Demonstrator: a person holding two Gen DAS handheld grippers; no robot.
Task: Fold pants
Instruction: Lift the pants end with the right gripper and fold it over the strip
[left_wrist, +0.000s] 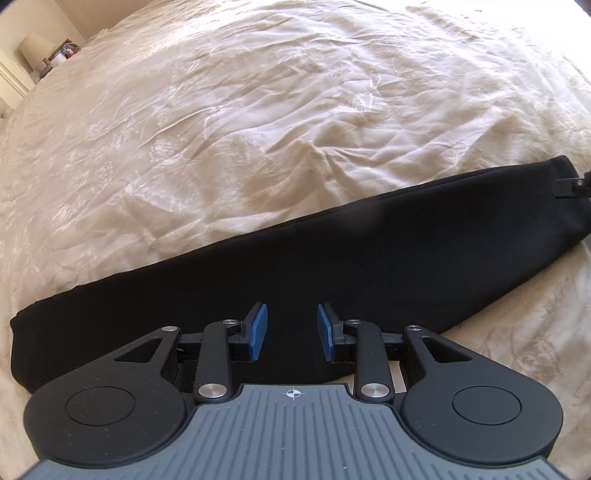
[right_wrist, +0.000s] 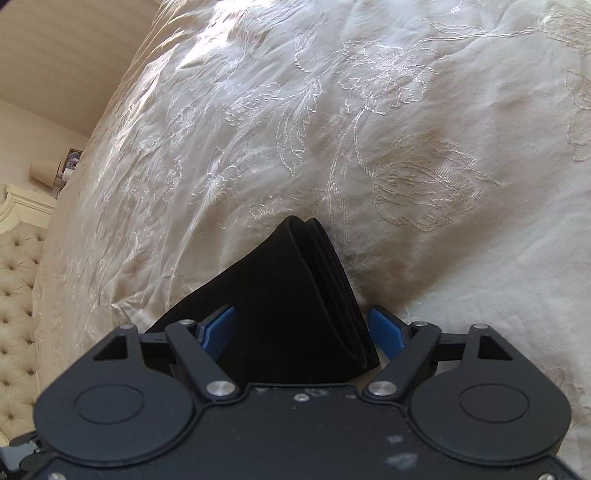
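Observation:
Black pants (left_wrist: 332, 251) lie folded lengthwise as one long strip across the cream bedspread (left_wrist: 258, 110). My left gripper (left_wrist: 291, 332) is open, its blue pads (left_wrist: 257, 332) apart over the middle of the strip, holding nothing. In the right wrist view the layered hem end of the pants (right_wrist: 295, 314) sits between my right gripper's (right_wrist: 303, 332) blue pads (right_wrist: 384, 332), which stand wide on either side of the cloth without pressing it. The right gripper's tip shows at the far right end of the pants in the left wrist view (left_wrist: 569, 186).
The embroidered cream bedspread (right_wrist: 369, 129) covers the whole bed. A tufted headboard (right_wrist: 14, 295) and a bedside lamp (right_wrist: 44, 171) are at the left. A lamp and small items (left_wrist: 40, 51) stand beyond the bed's far left corner.

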